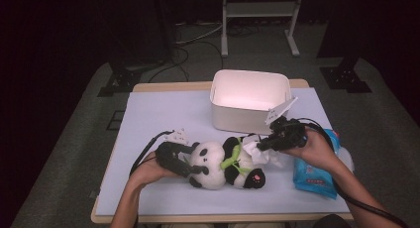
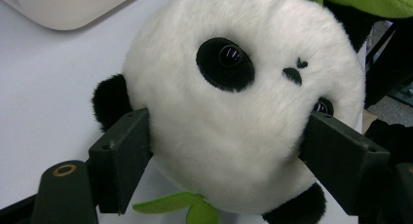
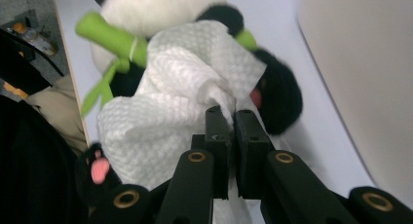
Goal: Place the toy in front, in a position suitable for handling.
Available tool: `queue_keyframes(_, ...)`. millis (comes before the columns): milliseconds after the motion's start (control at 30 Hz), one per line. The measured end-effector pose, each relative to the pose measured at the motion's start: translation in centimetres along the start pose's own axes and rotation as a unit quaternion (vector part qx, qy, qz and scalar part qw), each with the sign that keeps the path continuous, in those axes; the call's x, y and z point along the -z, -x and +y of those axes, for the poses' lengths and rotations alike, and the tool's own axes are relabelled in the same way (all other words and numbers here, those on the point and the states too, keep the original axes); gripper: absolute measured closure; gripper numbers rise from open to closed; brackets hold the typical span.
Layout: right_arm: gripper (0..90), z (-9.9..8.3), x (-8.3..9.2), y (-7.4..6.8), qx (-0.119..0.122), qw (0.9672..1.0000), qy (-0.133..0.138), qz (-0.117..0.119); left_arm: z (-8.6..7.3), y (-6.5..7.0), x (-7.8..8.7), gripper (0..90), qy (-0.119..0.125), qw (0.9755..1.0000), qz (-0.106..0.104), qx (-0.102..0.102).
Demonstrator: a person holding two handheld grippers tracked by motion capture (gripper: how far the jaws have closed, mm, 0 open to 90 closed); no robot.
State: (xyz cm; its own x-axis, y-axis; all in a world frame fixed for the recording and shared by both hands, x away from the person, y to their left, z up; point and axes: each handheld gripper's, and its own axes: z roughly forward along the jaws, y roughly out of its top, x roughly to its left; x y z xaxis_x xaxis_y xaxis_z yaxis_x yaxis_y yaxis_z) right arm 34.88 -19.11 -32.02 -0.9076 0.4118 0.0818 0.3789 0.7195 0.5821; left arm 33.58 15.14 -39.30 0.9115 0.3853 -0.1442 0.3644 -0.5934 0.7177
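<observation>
A plush panda (image 1: pixel 223 164) with a green bamboo piece lies on the pale mat, head to the left. My left gripper (image 1: pixel 190 161) is shut on its head (image 2: pixel 238 107); both black pads press into the white fur on either side. My right gripper (image 1: pixel 262 142) is shut on a white textured wipe (image 3: pixel 170 107), pinched at a bunched corner between the closed jaws. The wipe (image 1: pixel 261 152) drapes over the panda's belly and legs, and the green bamboo (image 3: pixel 114 39) pokes out beside it.
A white open bin (image 1: pixel 250 100) stands behind the panda at the back of the mat. A blue pack of wipes (image 1: pixel 316 171) lies at the right under my right forearm. The table's front edge (image 1: pixel 218 218) is near.
</observation>
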Motion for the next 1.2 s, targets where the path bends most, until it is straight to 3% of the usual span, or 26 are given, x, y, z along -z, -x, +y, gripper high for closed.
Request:
queue_keyframes(233,85.2,2.1,-0.4,0.1,0.012,0.9999,0.006,-0.005,0.0,0.0,0.0,19.9,0.001,1.0,-0.001,0.0)
queue_keyframes(500,85.2,2.0,0.1,0.9,0.001,0.9999,0.008,-0.014,0.0,0.1,0.0,19.9,0.0,1.0,0.0,-0.003)
queue_keyframes(967,85.2,4.3,-2.0,0.0,0.021,0.9997,-0.011,0.004,0.1,0.2,-0.1,20.0,-0.001,1.0,0.0,-0.006)
queue_keyframes(1200,85.2,4.6,-3.3,-0.6,0.028,0.9992,-0.025,0.012,0.0,0.2,-0.1,19.9,-0.001,1.0,0.001,-0.006)
